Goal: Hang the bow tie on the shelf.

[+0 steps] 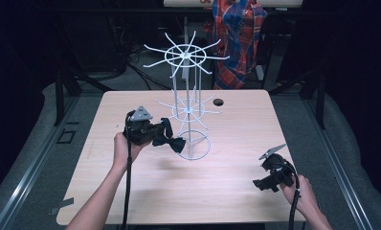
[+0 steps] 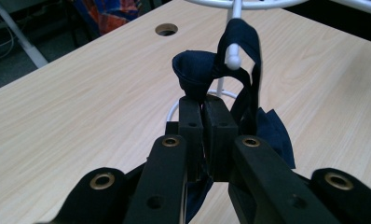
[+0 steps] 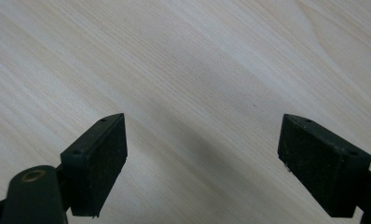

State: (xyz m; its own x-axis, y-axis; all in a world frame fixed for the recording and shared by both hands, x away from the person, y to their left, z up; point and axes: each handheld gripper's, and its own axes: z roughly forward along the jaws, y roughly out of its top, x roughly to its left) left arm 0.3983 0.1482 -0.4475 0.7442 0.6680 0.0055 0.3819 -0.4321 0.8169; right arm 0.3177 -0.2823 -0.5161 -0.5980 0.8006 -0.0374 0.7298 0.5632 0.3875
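Left gripper (image 2: 204,105) – jaws pressed together on the dark navy bow tie (image 2: 197,74), pinching a fold of the cloth just above the pad tips. The tie's strap (image 2: 249,60) loops up and over the white ball-tipped arm (image 2: 233,60) of the rack, then hangs down the far side of the jaws; more cloth spills below them on the right. From the high view the left gripper (image 1: 155,134) is held clear of the table (image 1: 131,191), just left of the rack (image 1: 186,103), with the bow tie (image 1: 172,141) dangling from it beside the rack's base ring (image 1: 194,148). The rack is white wire, two tiers of spokes on a central post, standing mid-table.

Right gripper (image 3: 202,154) – jaws wide apart, nothing between them, bare wood grain beneath. In the high view the right gripper (image 1: 267,179) sits low near the table's right front corner, well apart from rack and tie. A round hole (image 1: 218,102) in the tabletop lies behind the rack.
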